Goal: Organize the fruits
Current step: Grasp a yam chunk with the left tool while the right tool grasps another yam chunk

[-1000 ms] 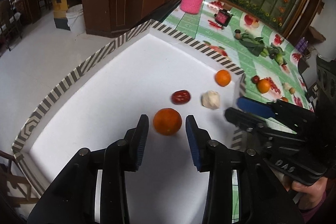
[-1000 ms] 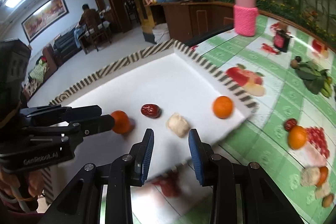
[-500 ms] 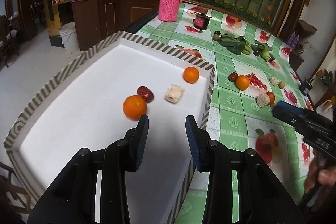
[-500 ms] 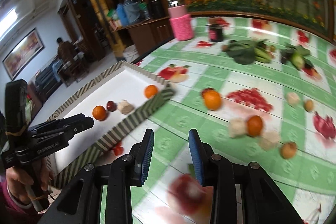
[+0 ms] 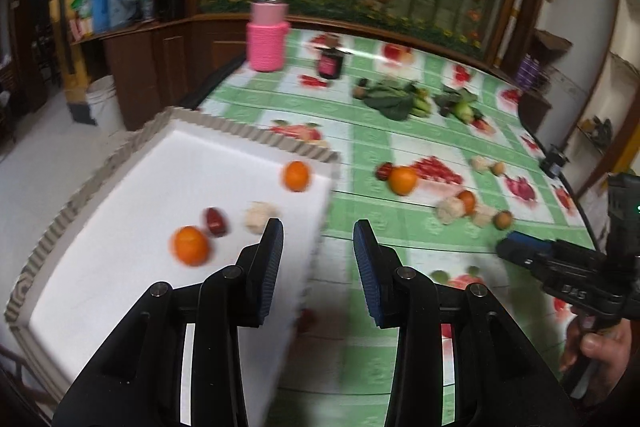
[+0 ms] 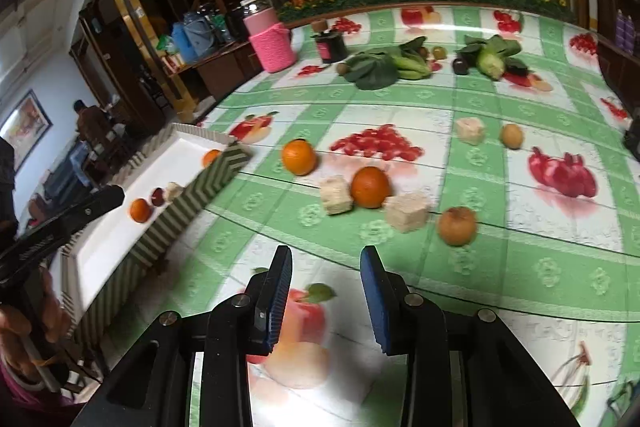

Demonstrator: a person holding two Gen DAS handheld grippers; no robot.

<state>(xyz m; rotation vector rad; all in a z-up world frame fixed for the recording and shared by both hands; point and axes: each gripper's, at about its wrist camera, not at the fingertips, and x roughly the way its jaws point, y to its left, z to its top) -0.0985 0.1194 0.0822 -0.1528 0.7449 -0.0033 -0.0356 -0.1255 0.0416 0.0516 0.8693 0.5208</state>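
Observation:
A white tray with a striped rim point(image 5: 224, 125) point(image 6: 208, 187) sits at the table's left. In it lie two oranges point(image 5: 191, 245) point(image 5: 296, 176), a red date point(image 5: 216, 221) and a pale chunk point(image 5: 258, 217). On the green fruit-print cloth lie an orange point(image 6: 299, 157), another orange point(image 6: 370, 187) between pale cubes point(image 6: 336, 194) point(image 6: 406, 213), and a brown round fruit point(image 6: 457, 225). My left gripper point(image 5: 318, 243) is open and empty over the tray's right edge. My right gripper point(image 6: 325, 269) is open and empty, just short of the loose fruit.
A pink-sleeved jar point(image 6: 272, 41), a small dark jar point(image 6: 330, 47), leafy greens with bananas point(image 6: 384, 67) and corn point(image 6: 492, 61) stand at the table's far side. A pale cube point(image 6: 470, 129) and a small brown fruit point(image 6: 512, 135) lie farther right.
Both grippers swung right, away from the tray and toward the loose fruit on the cloth. The left gripper left the orange in the tray. Both stayed open.

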